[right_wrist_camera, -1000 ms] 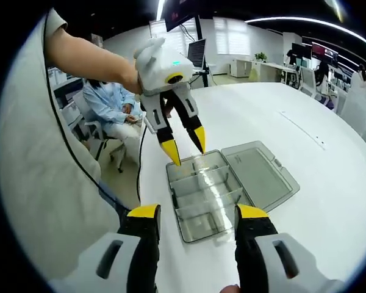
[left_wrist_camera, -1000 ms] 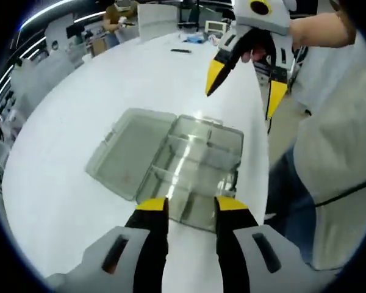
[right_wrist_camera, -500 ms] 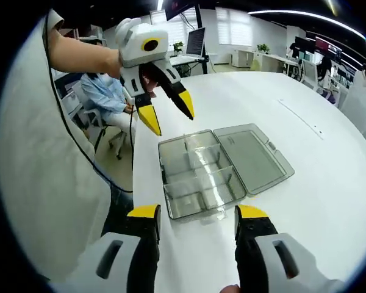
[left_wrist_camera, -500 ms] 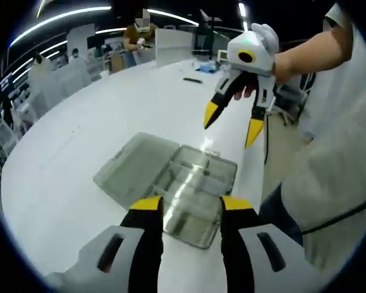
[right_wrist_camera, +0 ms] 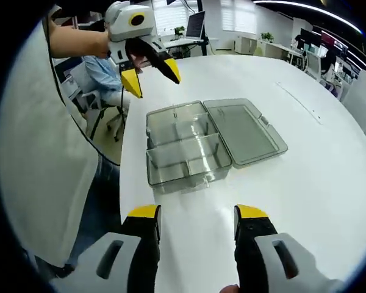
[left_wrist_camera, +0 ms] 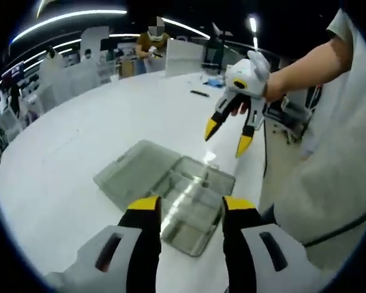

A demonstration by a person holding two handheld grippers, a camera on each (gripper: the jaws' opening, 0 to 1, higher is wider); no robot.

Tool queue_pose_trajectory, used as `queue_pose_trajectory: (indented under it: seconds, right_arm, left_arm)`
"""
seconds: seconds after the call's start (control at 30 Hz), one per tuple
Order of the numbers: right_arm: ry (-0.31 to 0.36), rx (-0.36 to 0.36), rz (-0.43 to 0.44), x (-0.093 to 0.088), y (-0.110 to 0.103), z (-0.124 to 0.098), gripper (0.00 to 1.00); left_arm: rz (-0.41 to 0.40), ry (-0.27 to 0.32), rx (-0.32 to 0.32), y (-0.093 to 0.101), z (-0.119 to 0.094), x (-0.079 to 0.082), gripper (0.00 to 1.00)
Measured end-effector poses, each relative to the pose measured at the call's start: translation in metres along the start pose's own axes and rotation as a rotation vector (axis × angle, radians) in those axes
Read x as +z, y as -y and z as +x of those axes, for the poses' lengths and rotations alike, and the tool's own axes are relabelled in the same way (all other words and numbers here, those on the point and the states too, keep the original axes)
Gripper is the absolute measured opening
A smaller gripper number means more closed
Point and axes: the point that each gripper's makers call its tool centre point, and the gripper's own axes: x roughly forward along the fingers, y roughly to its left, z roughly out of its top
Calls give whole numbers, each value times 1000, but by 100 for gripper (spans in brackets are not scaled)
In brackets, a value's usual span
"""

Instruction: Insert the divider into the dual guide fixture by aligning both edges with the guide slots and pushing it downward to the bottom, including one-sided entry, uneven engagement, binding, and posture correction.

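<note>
Clear plastic box (right_wrist_camera: 186,149) lies open near the desk's (right_wrist_camera: 305,177) edge beside the person, lid (right_wrist_camera: 244,131) flat alongside. Dividers stand inside the box; which one is the task's cannot be told. Left tongs (left_wrist_camera: 186,210) spread, empty, above the box. Right tongs (right_wrist_camera: 195,217) spread, empty, raised off the desk.

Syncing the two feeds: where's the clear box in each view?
Left gripper view: the clear box sits low centre, just beyond this gripper's own jaws, lid open toward the left.
Right gripper view: the clear box sits centre, well beyond the jaws, lid open toward the right.
Shared landmark: the white table under the box.
</note>
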Motion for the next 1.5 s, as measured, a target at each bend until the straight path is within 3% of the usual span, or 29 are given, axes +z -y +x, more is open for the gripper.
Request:
queue_pose_trajectory:
  seconds: [0.7, 1.2, 1.5]
  right_arm:
    - [-184, 40, -206, -33, 18, 22, 38]
    - [-239, 65, -288, -39, 19, 30, 36]
    - [-257, 70, -304, -44, 22, 34, 36]
  left_arm:
    - [-11, 8, 11, 6, 1, 4, 39]
    - [-16, 15, 11, 7, 1, 5, 41]
    - [-20, 15, 7, 10, 2, 5, 48]
